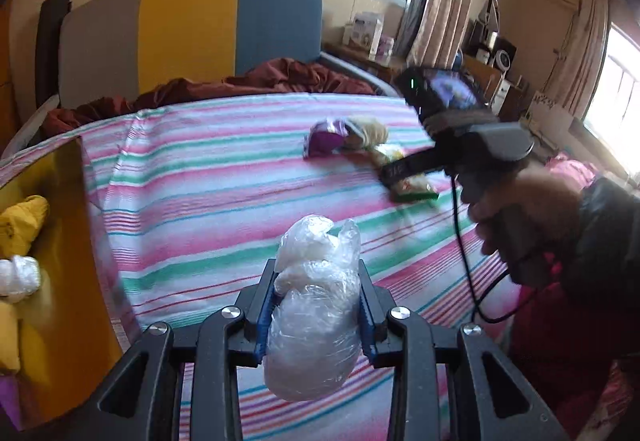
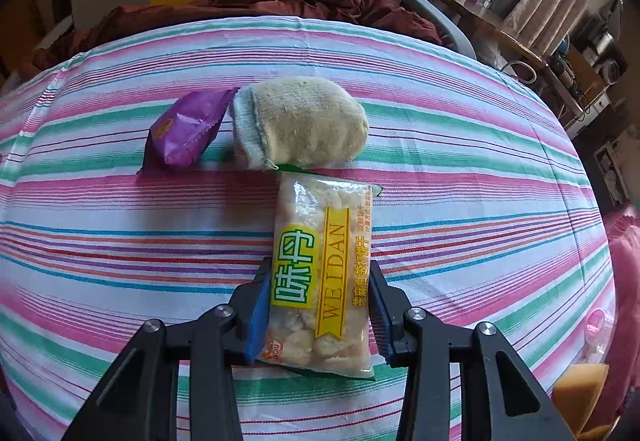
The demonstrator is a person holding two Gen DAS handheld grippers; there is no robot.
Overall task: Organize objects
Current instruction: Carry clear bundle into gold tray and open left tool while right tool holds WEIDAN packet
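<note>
My left gripper (image 1: 318, 273) is shut on a clear plastic-wrapped white bundle (image 1: 314, 317), held above the striped bedsheet (image 1: 208, 181). My right gripper (image 2: 318, 273) is shut on a snack packet with a yellow label (image 2: 324, 273), which lies lengthwise between the blue pads on the bedsheet (image 2: 120, 233). Just beyond the packet sit a rolled beige sock (image 2: 300, 121) and a purple wrapper (image 2: 188, 129). In the left wrist view the right gripper (image 1: 404, 169) hovers over the snack packet (image 1: 412, 189), past the sock (image 1: 366, 135) and purple wrapper (image 1: 324, 137).
A yellow box (image 1: 60, 241) at the left edge holds yellow and white wrapped items. A dark red blanket (image 1: 280, 77) is bunched by the headboard. A person's hand and dark sleeve (image 1: 560, 233) hold the right gripper. A yellow sponge-like block (image 2: 580, 393) lies lower right.
</note>
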